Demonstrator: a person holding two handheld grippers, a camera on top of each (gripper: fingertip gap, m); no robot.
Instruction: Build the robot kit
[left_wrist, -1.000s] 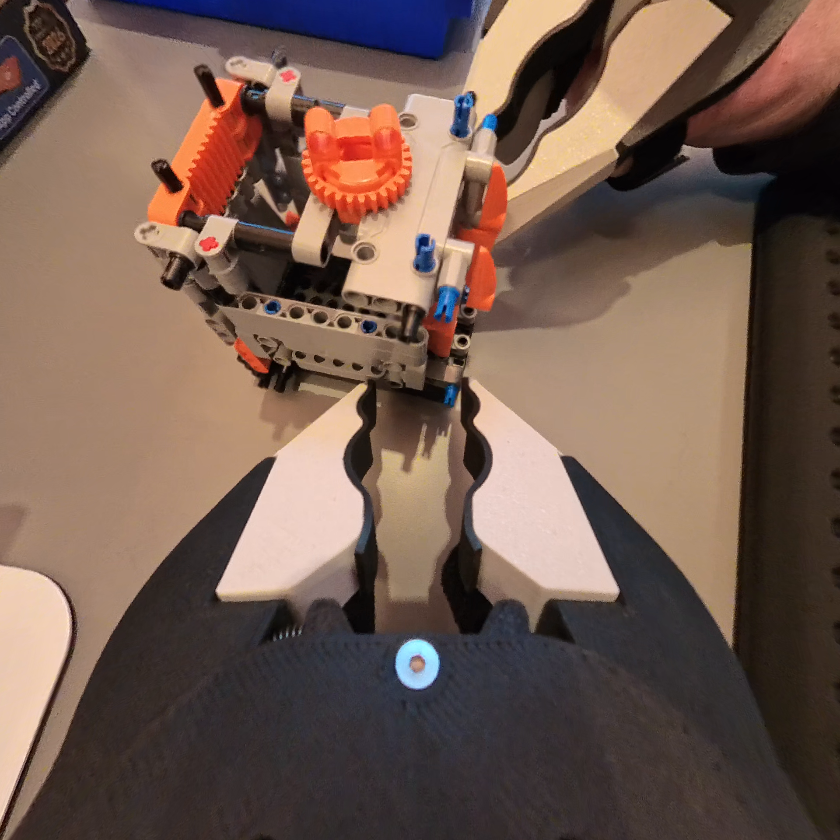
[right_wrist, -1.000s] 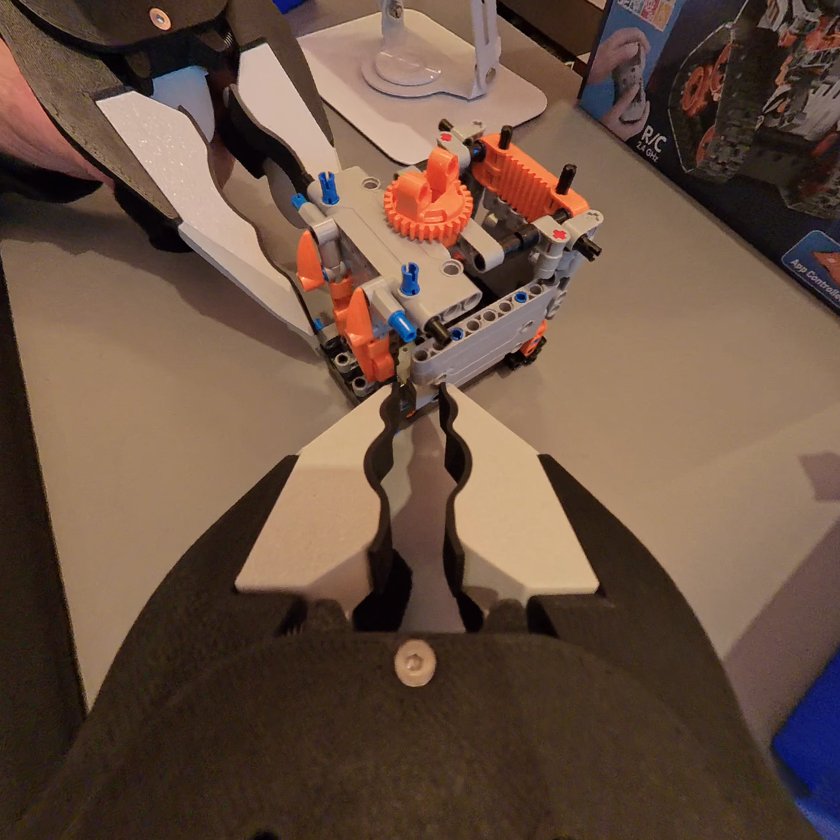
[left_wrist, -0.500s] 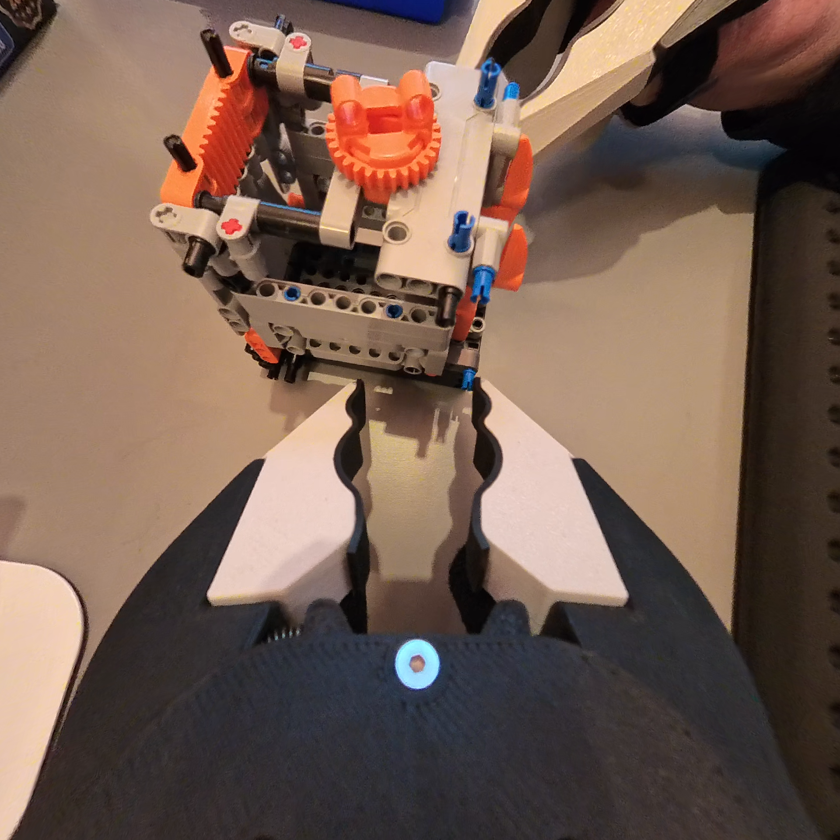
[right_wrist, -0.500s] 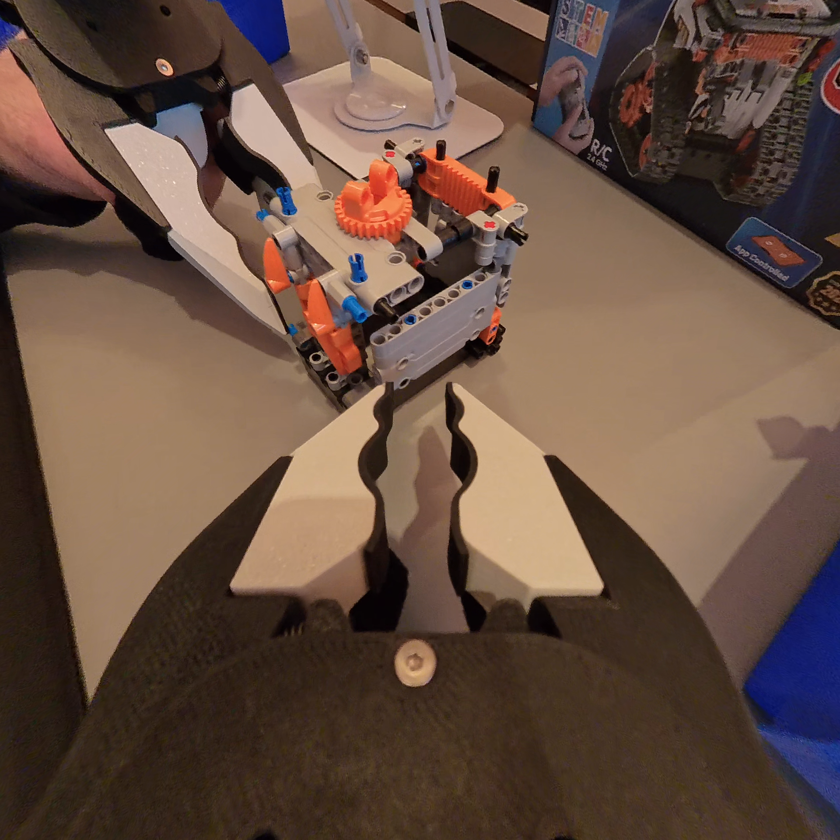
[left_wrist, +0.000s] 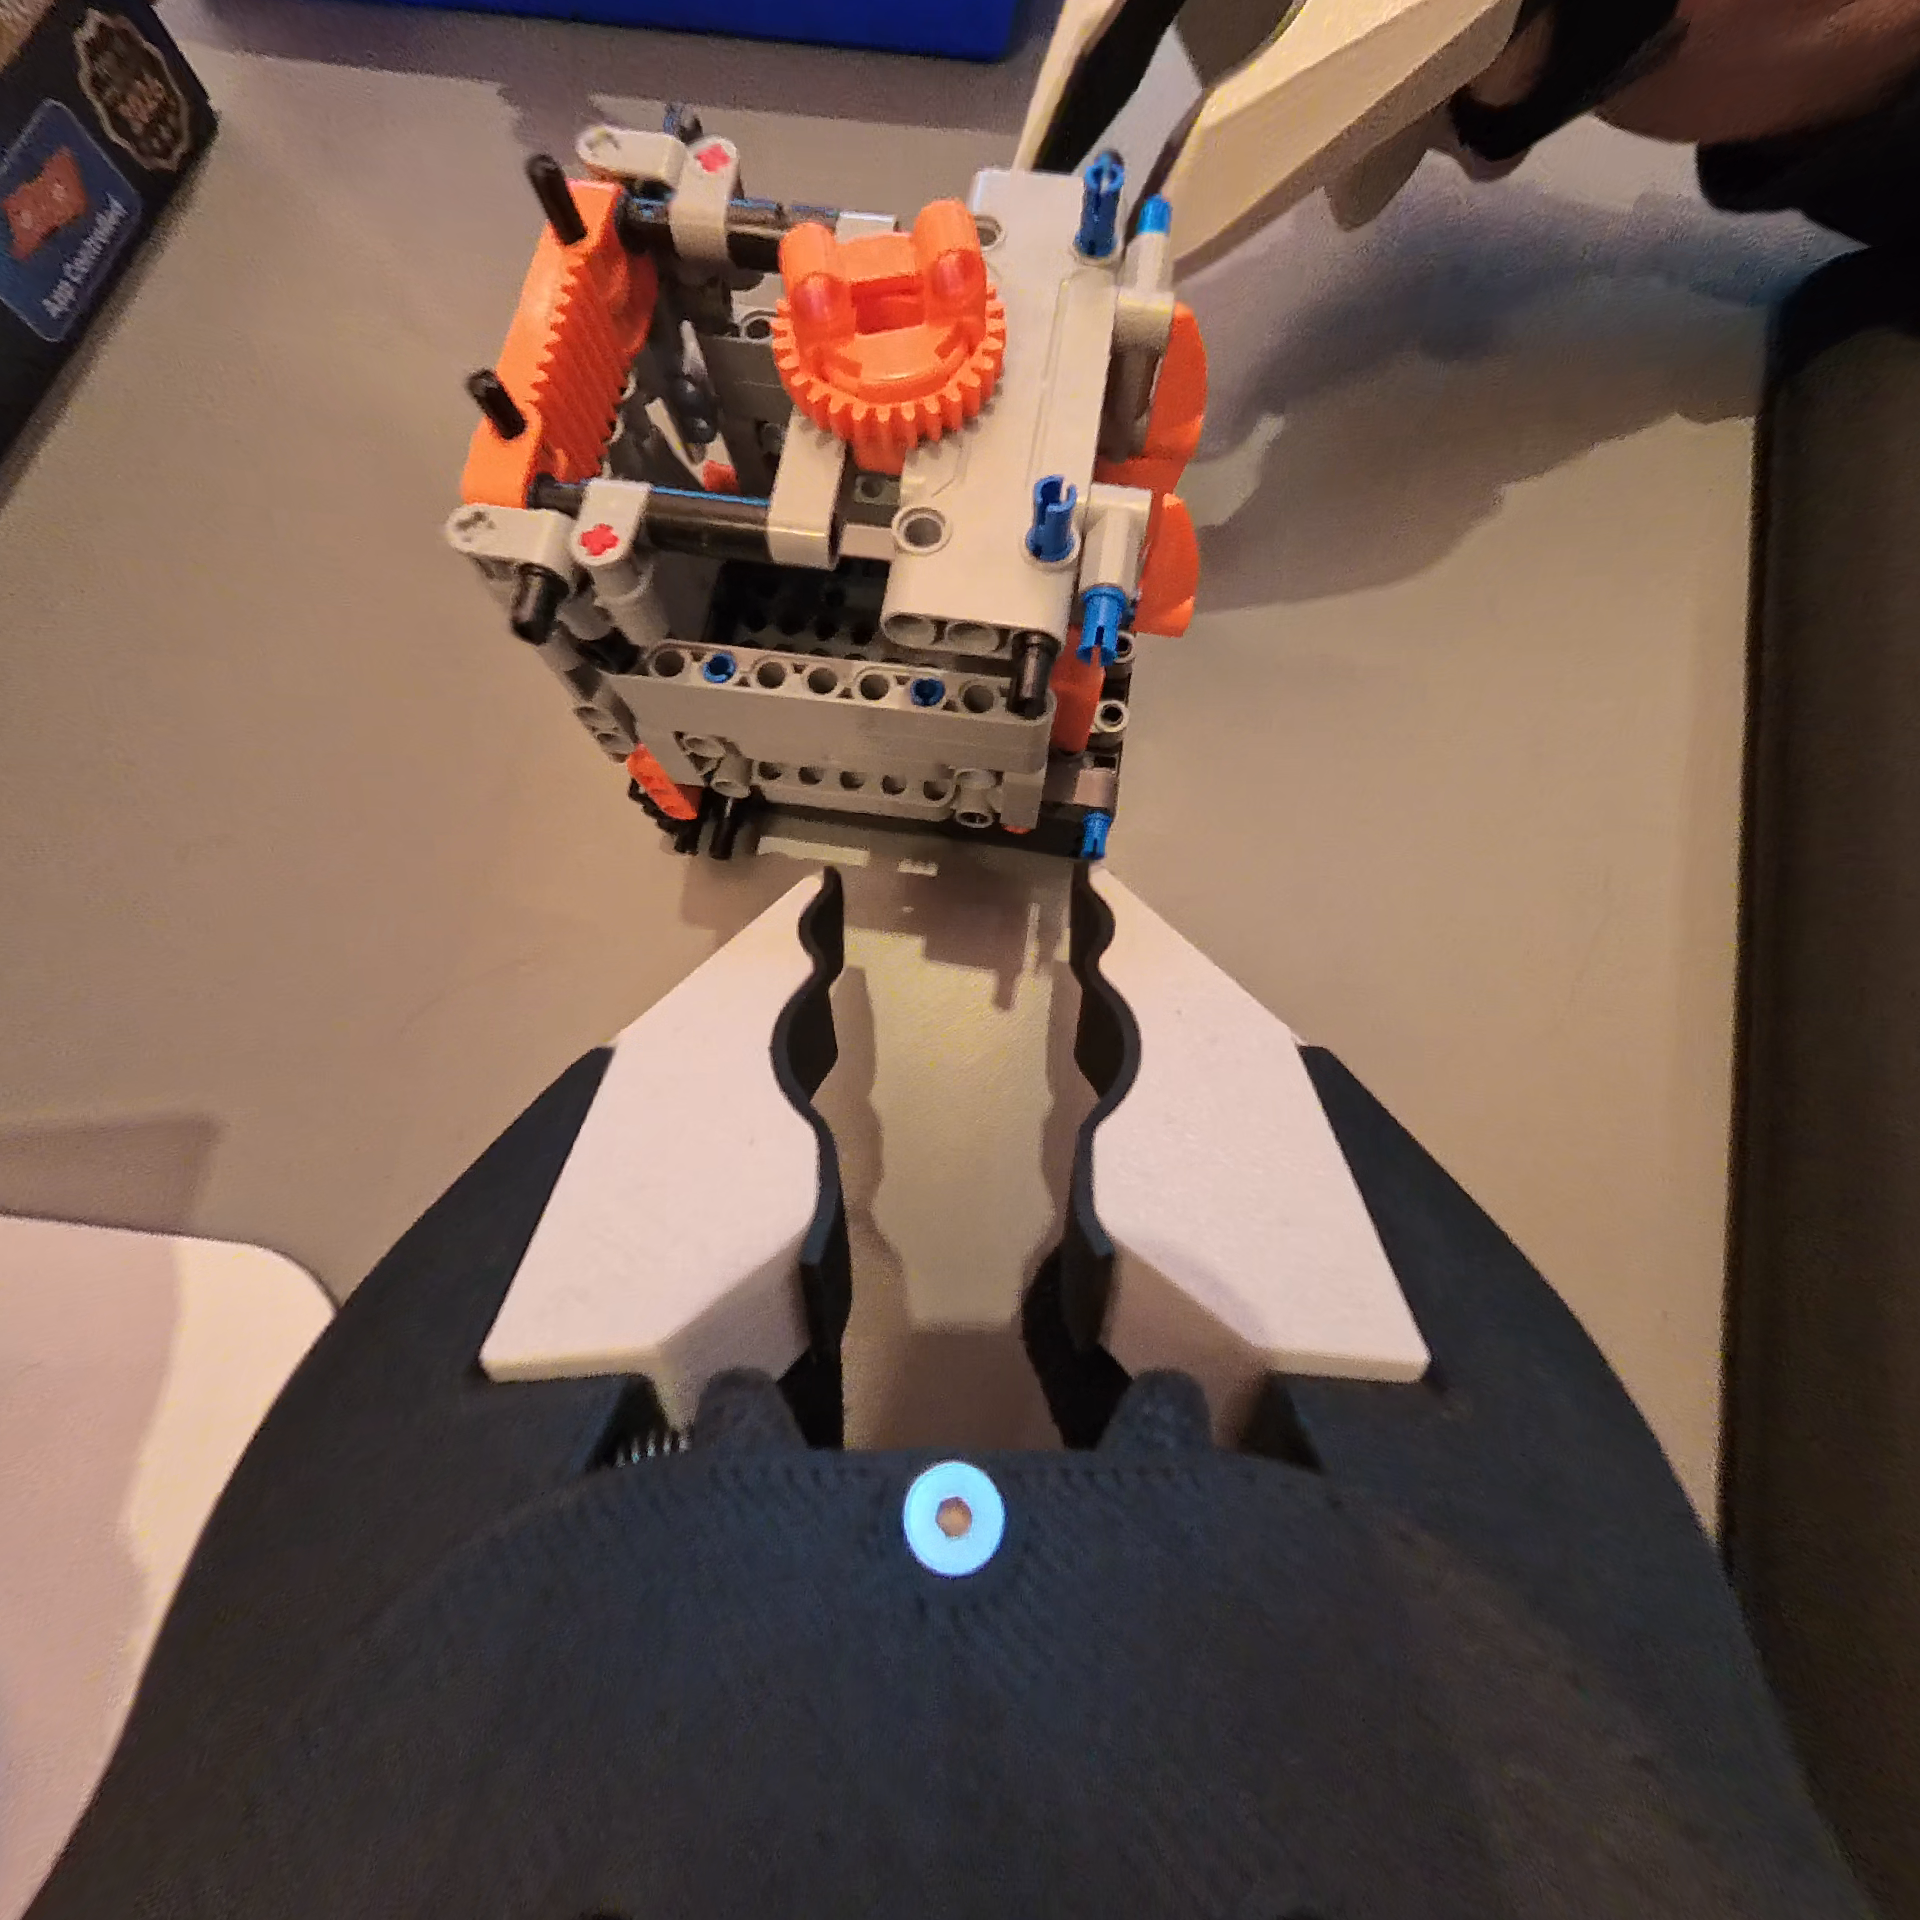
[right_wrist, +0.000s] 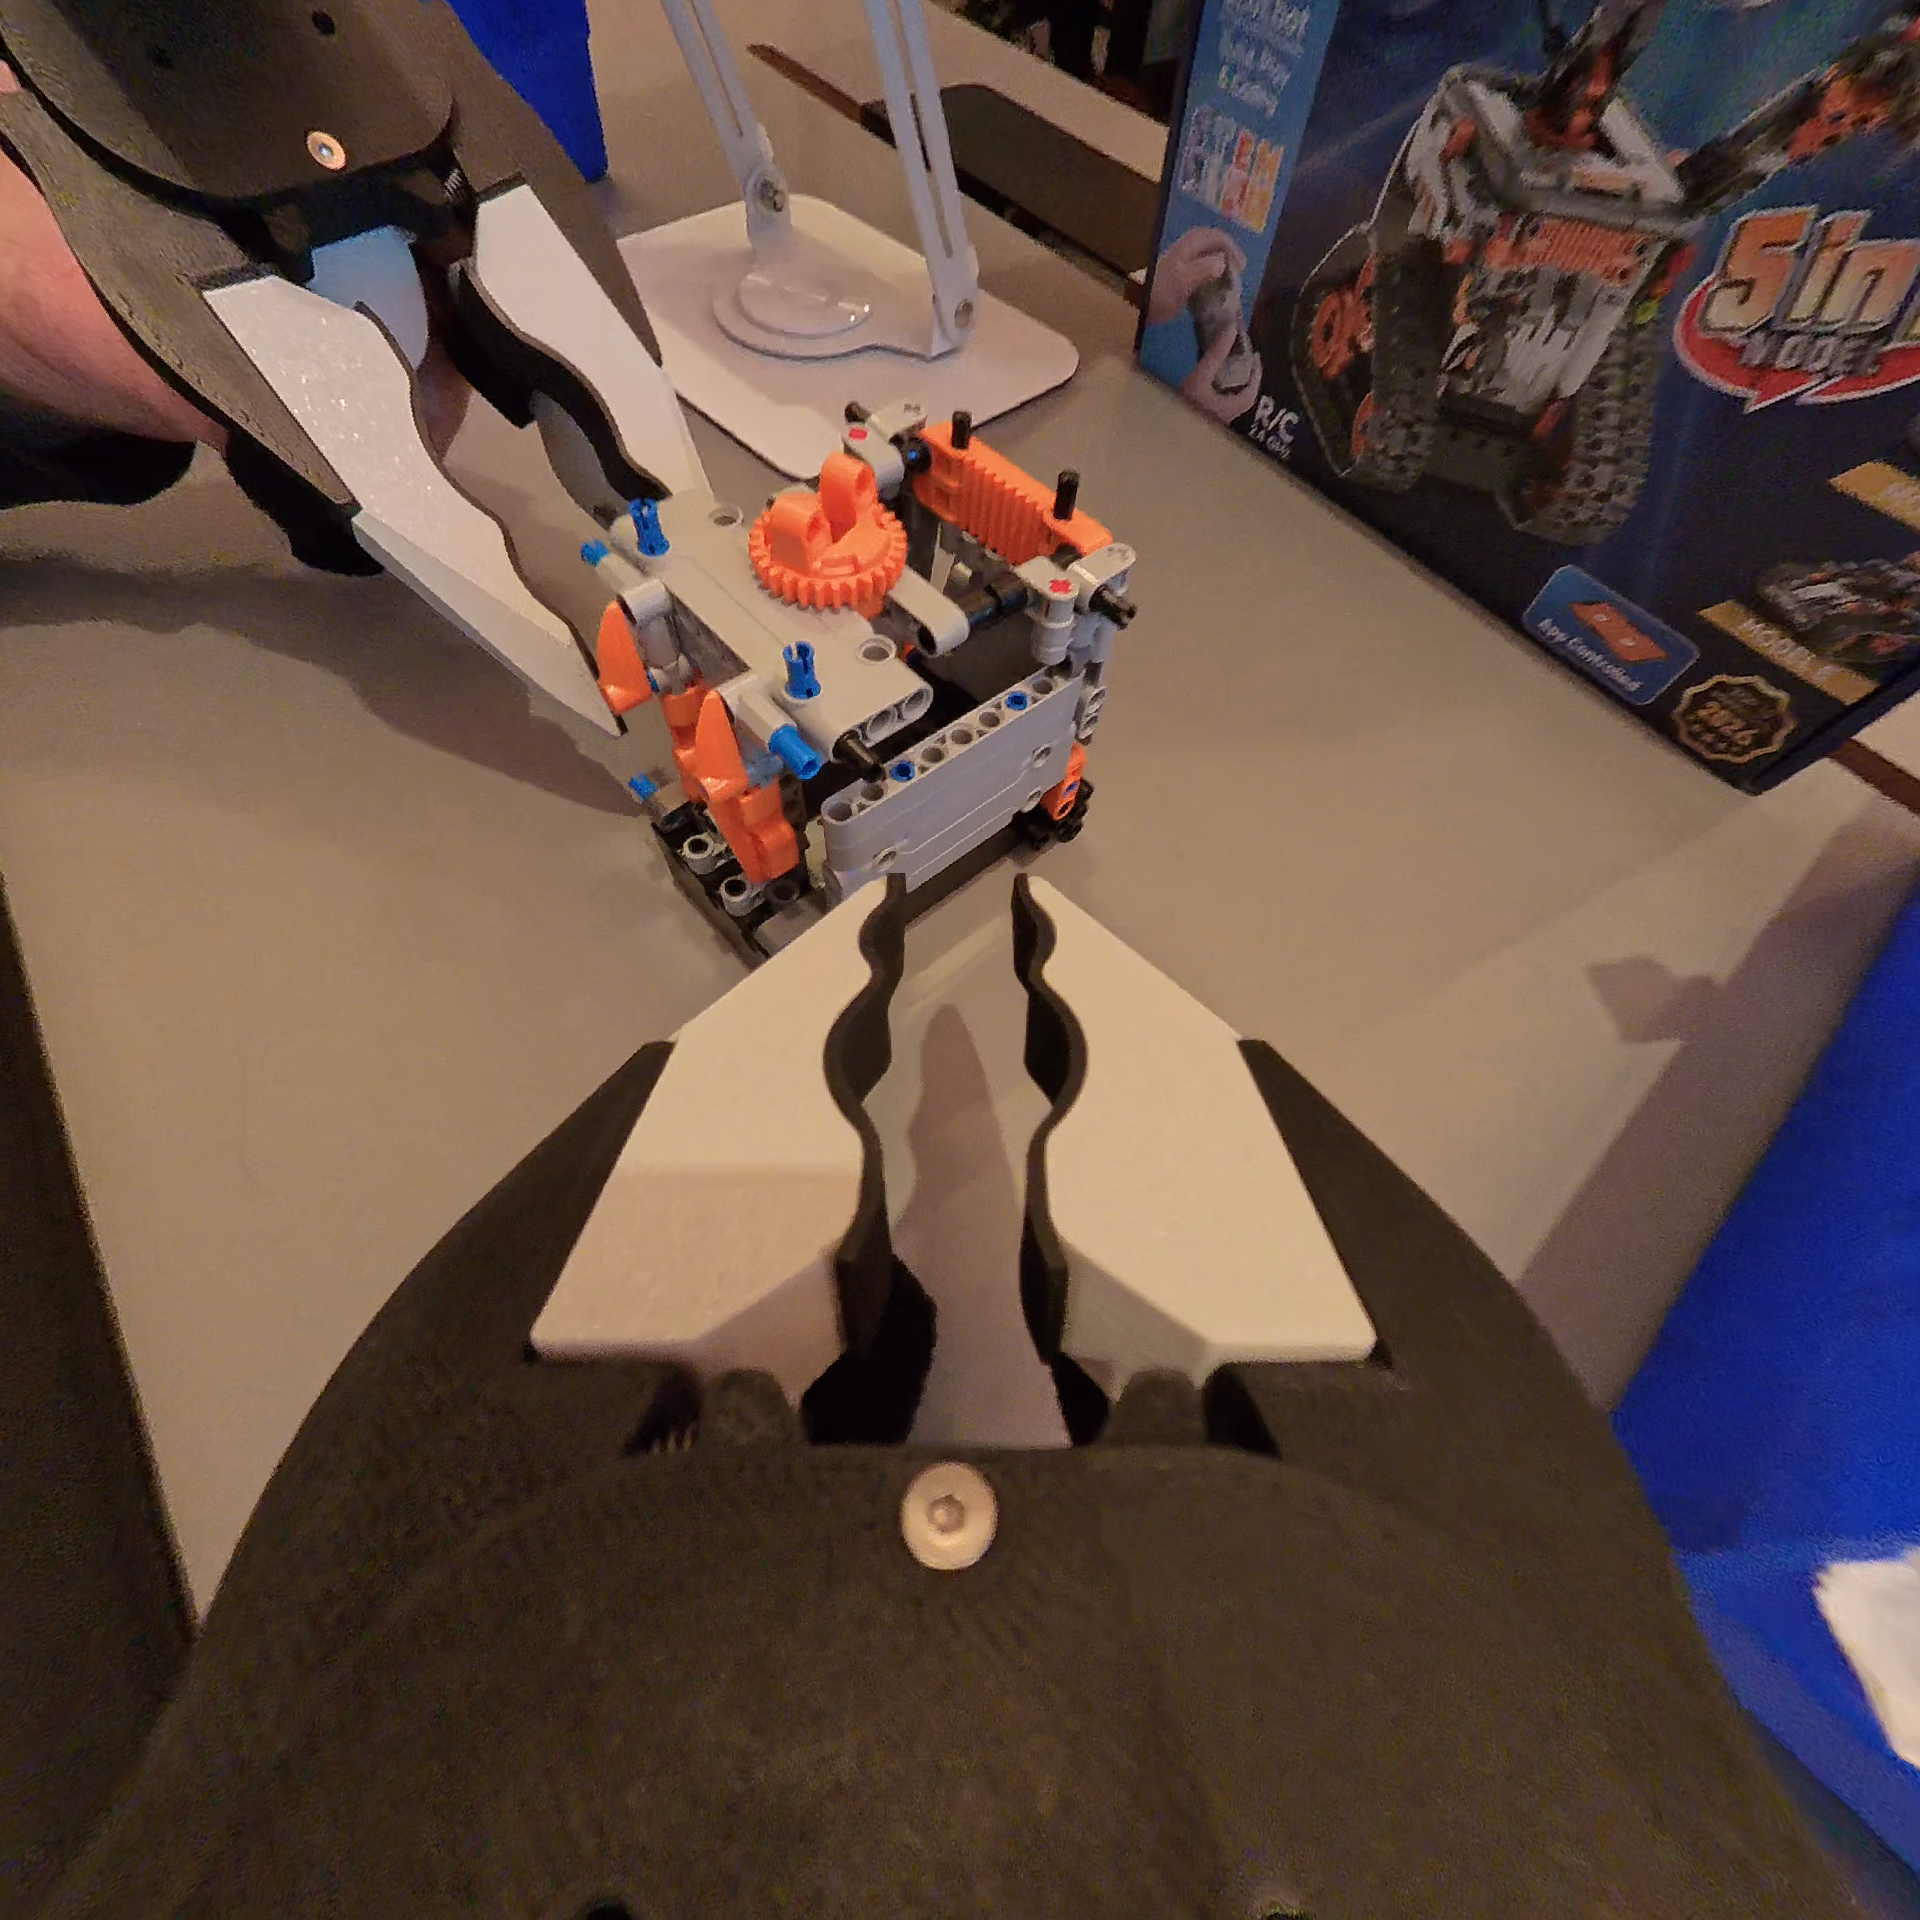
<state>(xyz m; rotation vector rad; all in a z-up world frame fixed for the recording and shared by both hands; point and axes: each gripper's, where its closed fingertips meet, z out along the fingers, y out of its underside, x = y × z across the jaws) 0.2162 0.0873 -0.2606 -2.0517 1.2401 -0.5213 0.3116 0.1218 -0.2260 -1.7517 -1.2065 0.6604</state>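
An orange and grey brick model (left_wrist: 831, 499) with an orange gear on top stands on the grey table (left_wrist: 260, 831). My left gripper (left_wrist: 958, 883) is open and empty, with its tips just short of the model's grey beam side at the base. In the right wrist view its white fingers (right_wrist: 416, 468) reach the model (right_wrist: 862, 665) from the upper left, one on each side of the corner with the orange panels. My right gripper (right_wrist: 956, 883) is open by a narrow gap and empty, with its tips at the model's near bottom corner. Its fingers (left_wrist: 1330, 94) show behind the model.
A dark blue toy box (right_wrist: 1558, 364) stands at the back right. A white stand with a flat base (right_wrist: 852, 322) is behind the model. A blue bin (right_wrist: 1818, 1299) is at the right. A dark mat (left_wrist: 1839, 935) borders the table. A hand (right_wrist: 62, 343) holds the left gripper. One gripper's finger ends stand about 11 cm off the other's. Measured from the fingertips, the flat base (right_wrist: 852, 322) is 25 cm or so from the left gripper and 35 cm from the right.
My right gripper has drawn back from the model's corner and risen, with its gap a little wider. My left gripper has opened wider. The model stays on the table.
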